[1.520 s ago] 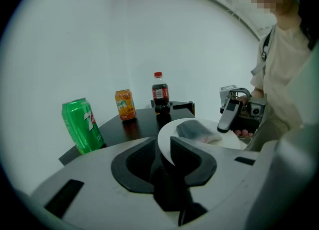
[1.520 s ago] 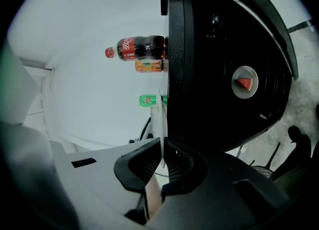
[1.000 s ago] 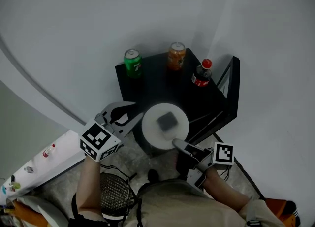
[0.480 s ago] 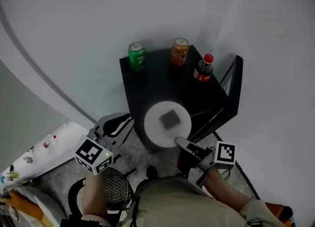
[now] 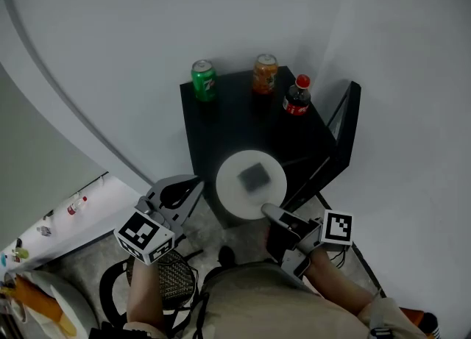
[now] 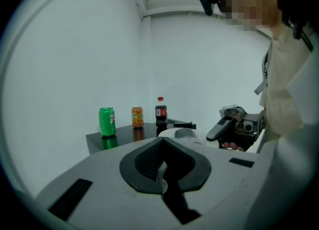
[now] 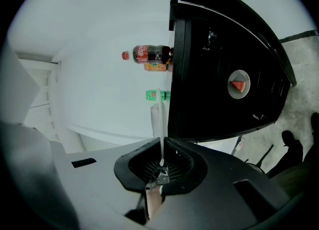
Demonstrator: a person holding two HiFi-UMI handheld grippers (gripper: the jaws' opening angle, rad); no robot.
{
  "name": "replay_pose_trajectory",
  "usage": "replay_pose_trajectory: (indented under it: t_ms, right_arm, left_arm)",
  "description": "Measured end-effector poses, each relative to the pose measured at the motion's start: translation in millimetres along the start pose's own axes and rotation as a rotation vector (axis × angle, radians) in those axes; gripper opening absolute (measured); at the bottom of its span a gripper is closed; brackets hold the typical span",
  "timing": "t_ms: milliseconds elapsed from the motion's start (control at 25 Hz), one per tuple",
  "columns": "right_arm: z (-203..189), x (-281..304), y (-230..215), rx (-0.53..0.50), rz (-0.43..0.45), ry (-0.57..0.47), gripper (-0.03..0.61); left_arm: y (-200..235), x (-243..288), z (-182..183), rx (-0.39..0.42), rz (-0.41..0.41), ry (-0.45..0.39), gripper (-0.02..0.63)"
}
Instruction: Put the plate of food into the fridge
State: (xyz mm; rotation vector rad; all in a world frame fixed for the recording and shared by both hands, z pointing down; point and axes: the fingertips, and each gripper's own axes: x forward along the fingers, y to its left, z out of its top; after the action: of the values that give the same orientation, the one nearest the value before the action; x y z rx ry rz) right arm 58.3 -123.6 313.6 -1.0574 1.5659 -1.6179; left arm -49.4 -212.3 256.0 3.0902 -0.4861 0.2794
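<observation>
A white plate [image 5: 234,187] bearing a grey block of food [image 5: 254,176] hangs over the front of the black fridge [image 5: 235,120]. My right gripper [image 5: 266,211] is shut on its near rim; in the right gripper view the plate [image 7: 160,119] runs edge-on out of the gripper [image 7: 160,161]. My left gripper [image 5: 193,184] is left of the plate and apart from it. Its jaws have just been closing, and nothing lies between them [image 6: 163,166]. The fridge door [image 5: 340,139] stands open at the right.
On the fridge top stand a green can [image 5: 204,80], an orange can [image 5: 265,73] and a cola bottle [image 5: 296,96]. A round mesh object [image 5: 173,279] and cables lie on the floor by my legs. A white ledge [image 5: 73,209] with small bottles is at the left.
My left gripper drew back from the plate's left rim toward the lower left, and its jaws went from wide open to shut. The right gripper kept hold of the plate.
</observation>
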Motion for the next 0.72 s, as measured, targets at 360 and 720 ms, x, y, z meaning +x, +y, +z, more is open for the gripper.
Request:
replay_pose_trajectory:
  t_ms: [360, 720]
  right_arm:
    - [-1.8, -37.7, -4.6, -0.005, 0.007, 0.029, 0.028]
    - [-9.9, -81.3, -20.7, -0.005, 0.009, 0.088, 0.028]
  left_arm:
    - [-44.5, -2.3, -8.3, -0.041, 0.05, 0.0, 0.011]
    - [-89.7, -7.7, -14.7, -0.04, 0.16, 0.015, 0.009]
